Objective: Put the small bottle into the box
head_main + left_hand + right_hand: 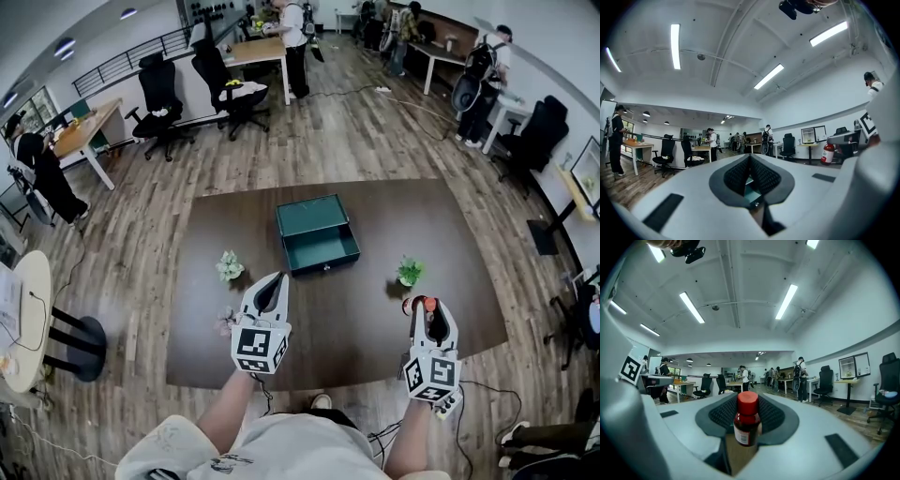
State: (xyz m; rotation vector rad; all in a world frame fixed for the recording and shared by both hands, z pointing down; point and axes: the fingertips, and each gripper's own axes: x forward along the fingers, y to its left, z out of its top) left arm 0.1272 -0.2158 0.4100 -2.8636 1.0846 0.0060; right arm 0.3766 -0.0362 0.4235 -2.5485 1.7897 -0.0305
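A small dark bottle (pixel 747 426) with a red cap stands upright between the pads of my right gripper (pixel 748 409), which is shut on it. In the head view that gripper (pixel 427 309) hovers over the table's front right with the bottle (pixel 422 303) at its tips. The open teal box (pixel 317 234) sits at the table's middle, ahead and to the left. My left gripper (pixel 275 279) is over the front left, tips together, nothing in it. In the left gripper view the gripper (pixel 750 159) points at the box (pixel 751 190), and the bottle (pixel 828 153) shows at the right.
On the dark brown table (pixel 375 347) two small potted plants (pixel 230 265) (pixel 409 272) flank the box, and a tiny pinkish plant (pixel 225 322) sits by my left gripper. Office chairs, desks and several people fill the room beyond.
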